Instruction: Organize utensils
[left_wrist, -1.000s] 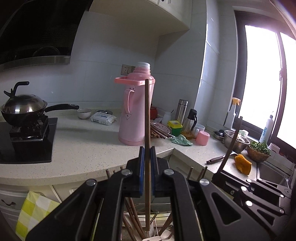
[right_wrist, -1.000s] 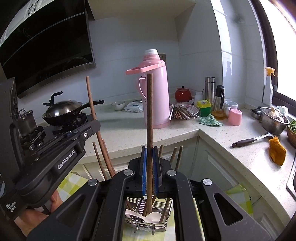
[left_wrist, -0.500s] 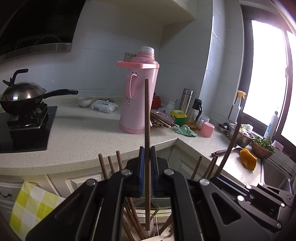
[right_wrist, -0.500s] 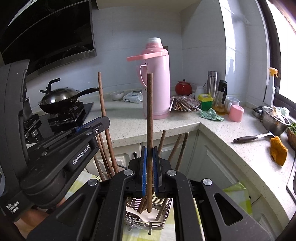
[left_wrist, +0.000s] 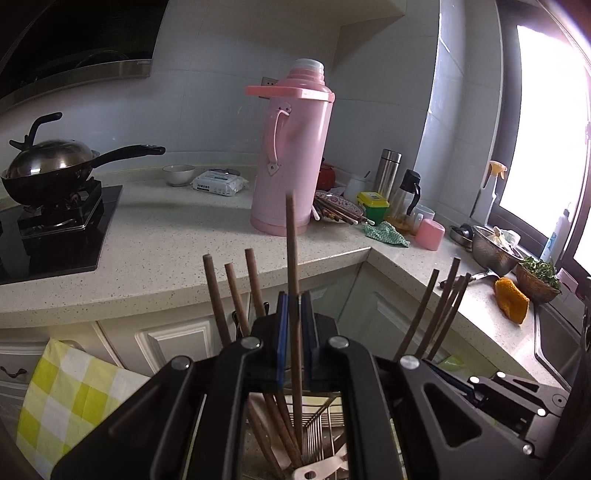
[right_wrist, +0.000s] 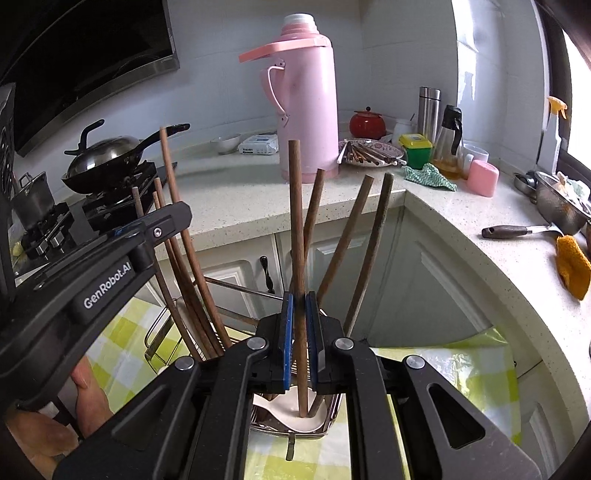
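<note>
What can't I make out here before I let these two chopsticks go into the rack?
- Left wrist view: the left gripper body hides the wire rack floor, so where its chopstick tip sits is unclear.
- Right wrist view: the right gripper's chopstick tip reaches the white spoon; contact unclear.
- Rack compartments: cut off.

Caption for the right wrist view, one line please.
Right gripper clamps an upright wooden chopstick over a wire utensil basket of chopsticks; left gripper alongside holds another.
</note>
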